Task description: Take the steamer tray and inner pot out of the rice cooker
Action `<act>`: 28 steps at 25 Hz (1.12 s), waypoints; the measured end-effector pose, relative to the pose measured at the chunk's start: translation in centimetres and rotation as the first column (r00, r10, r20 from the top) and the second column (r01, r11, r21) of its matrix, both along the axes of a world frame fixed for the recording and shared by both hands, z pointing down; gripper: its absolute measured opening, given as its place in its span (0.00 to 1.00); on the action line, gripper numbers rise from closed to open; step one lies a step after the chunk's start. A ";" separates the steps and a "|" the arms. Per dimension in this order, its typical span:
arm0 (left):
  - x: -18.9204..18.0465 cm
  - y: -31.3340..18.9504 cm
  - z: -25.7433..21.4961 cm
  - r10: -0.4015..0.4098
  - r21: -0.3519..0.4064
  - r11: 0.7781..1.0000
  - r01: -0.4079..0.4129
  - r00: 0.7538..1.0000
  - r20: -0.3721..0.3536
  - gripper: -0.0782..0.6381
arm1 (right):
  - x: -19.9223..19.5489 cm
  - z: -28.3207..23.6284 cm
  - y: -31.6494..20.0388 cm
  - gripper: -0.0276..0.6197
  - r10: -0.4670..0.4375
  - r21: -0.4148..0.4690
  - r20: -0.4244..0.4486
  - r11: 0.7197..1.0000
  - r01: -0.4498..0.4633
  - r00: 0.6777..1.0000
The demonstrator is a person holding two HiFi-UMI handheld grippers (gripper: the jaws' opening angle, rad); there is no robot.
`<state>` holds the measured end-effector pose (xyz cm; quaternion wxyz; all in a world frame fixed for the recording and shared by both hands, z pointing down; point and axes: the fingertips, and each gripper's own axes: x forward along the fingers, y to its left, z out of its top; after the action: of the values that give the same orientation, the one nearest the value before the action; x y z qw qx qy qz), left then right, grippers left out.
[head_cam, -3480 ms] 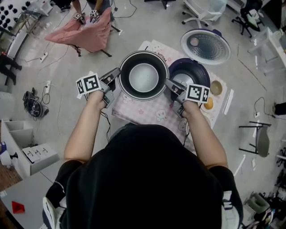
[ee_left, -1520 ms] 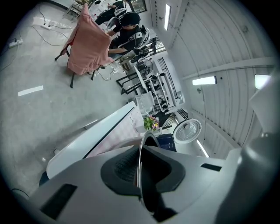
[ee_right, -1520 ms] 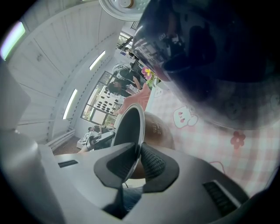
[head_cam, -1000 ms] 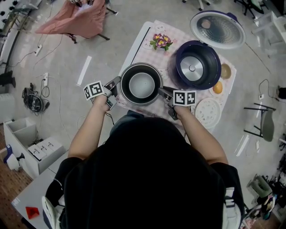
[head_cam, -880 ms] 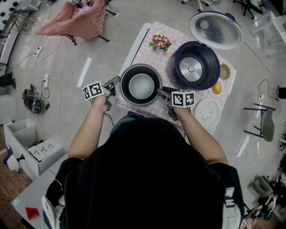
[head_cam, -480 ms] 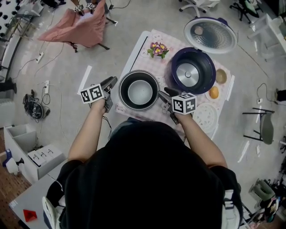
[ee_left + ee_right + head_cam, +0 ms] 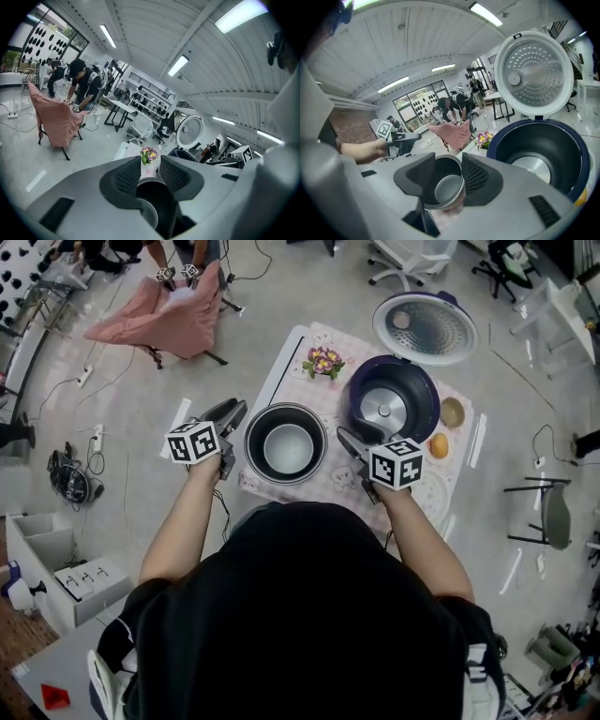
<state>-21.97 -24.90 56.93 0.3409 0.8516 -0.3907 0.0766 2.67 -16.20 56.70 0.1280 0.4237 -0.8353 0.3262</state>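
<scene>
Head view: the inner pot (image 7: 286, 448) stands upright on the desk (image 7: 298, 381), on a pink checked cloth (image 7: 339, 476). It is just left of the rice cooker (image 7: 424, 390), whose lid (image 7: 426, 328) is tipped back. The left gripper (image 7: 231, 412) sits just beside the pot's left rim and the right gripper (image 7: 344, 438) just beside its right rim; neither touches. They flank the pot on opposite sides, as suits a two-point hold on a wide rim. What looks like the steamer tray (image 7: 434, 489), a white perforated disc, lies near the desk's right edge, half hidden by the right marker cube (image 7: 396, 463) (so both parts appear to be out).

Left gripper view: the jaws are apart and have just been opening, with nothing between the pads. Through the gap the pot's dark rim lies lower down, and a small flower bunch (image 7: 149, 155) is farther off.

Right gripper view: the jaws are apart and have likewise just been opening. The pot (image 7: 444, 186) shows below the gap, not pinched. The cooker well is bare, with the heating plate (image 7: 529, 168) exposed.

Judgement: the pot is set clear of the cooker, its rim free all round. The task looks done.
</scene>
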 end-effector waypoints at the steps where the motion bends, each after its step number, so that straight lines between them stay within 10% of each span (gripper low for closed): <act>1: 0.3 0.0 -0.5 0.006 0.010 1.000 -0.006 1.000 0.001 0.32 | 0.3 -0.6 0.0 0.33 0.004 0.012 -0.003 1.000 -0.004 1.000; 28: 9.9 1.0 -6.7 0.176 0.171 0.967 -0.187 0.981 0.076 0.32 | 9.2 -7.9 3.3 0.31 0.158 0.147 -0.044 0.978 -0.150 0.986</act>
<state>-12.03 -23.88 50.26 0.2434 0.9081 -0.3263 0.0980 11.85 -12.94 48.77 0.0948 0.5043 -0.8172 0.2623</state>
